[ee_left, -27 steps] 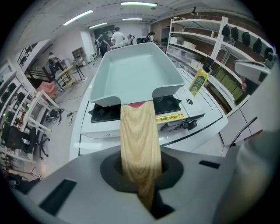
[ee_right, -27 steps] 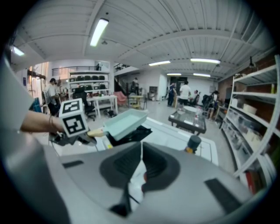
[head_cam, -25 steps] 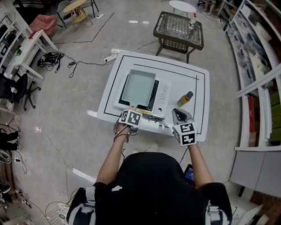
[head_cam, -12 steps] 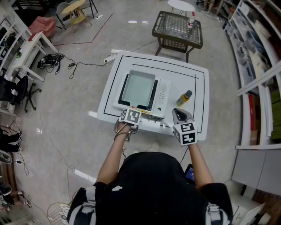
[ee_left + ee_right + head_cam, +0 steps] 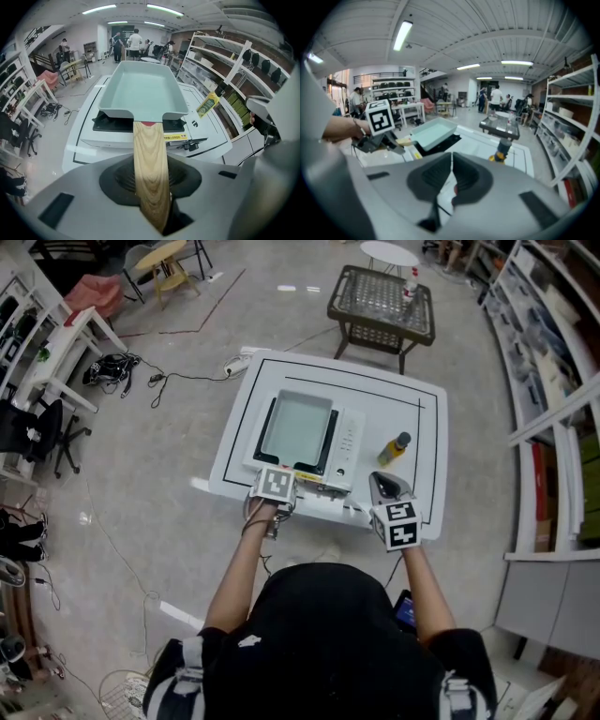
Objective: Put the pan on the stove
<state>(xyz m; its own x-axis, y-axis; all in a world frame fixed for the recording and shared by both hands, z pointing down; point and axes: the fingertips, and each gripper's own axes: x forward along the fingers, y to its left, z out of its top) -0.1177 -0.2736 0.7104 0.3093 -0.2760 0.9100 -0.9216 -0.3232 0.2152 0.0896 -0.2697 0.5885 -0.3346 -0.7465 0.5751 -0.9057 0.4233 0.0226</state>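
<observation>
A pale green rectangular pan (image 5: pixel 295 427) sits on the black-topped stove (image 5: pixel 347 442), wooden handle toward me. In the left gripper view the pan (image 5: pixel 143 89) rests level on the burner grate (image 5: pixel 107 123). Its wooden handle (image 5: pixel 150 173) runs back between the jaws of my left gripper (image 5: pixel 152 161), which are opening, with a dark gap beside the handle. In the head view the left gripper (image 5: pixel 279 472) is at the stove's near edge. My right gripper (image 5: pixel 382 486) hovers over the table's near right part, shut and empty (image 5: pixel 451 159).
The stove stands on a white table (image 5: pixel 422 427) with a black border line. A yellow bottle with a dark cap (image 5: pixel 396 449) stands right of the stove. A wire-mesh table (image 5: pixel 380 301) is beyond, shelving (image 5: pixel 553 381) along the right, and cables (image 5: pixel 122 367) on the floor at left.
The left gripper's marker cube has shifted slightly toward the stove. The pan and the right gripper stay where they were.
</observation>
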